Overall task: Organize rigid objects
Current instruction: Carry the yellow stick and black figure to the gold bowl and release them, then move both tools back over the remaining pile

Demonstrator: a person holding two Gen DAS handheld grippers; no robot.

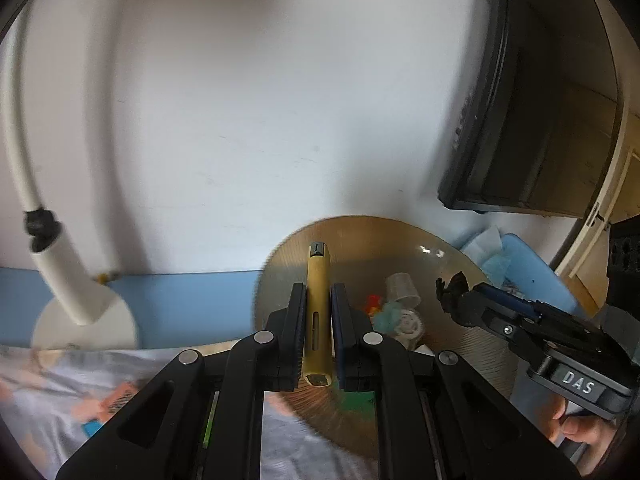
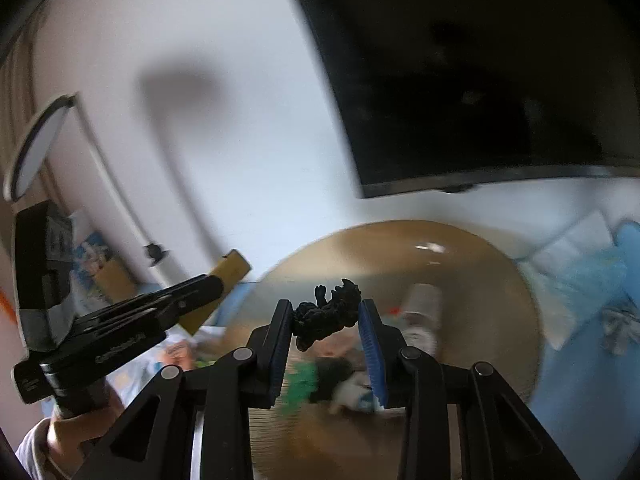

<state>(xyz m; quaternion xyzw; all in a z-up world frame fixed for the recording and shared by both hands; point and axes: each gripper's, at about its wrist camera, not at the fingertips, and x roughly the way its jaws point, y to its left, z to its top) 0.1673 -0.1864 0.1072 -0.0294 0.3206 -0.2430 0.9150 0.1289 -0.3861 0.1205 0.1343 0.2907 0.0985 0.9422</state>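
Both cams ride right behind their own tongs, looking forward and a bit down, close in. Each catches the same round wooden tray beyond its tips, plus the wall and the dark screen behind.

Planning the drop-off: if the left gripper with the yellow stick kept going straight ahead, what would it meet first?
Probably the round wooden tray: the left gripper points down over its near part, the yellow stick leading. Depth is unclear.

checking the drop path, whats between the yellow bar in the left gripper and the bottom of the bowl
Only air: in the left wrist view the yellow bar hangs over the wooden bowl, whose contents, a clear cup among them, lie to its right.
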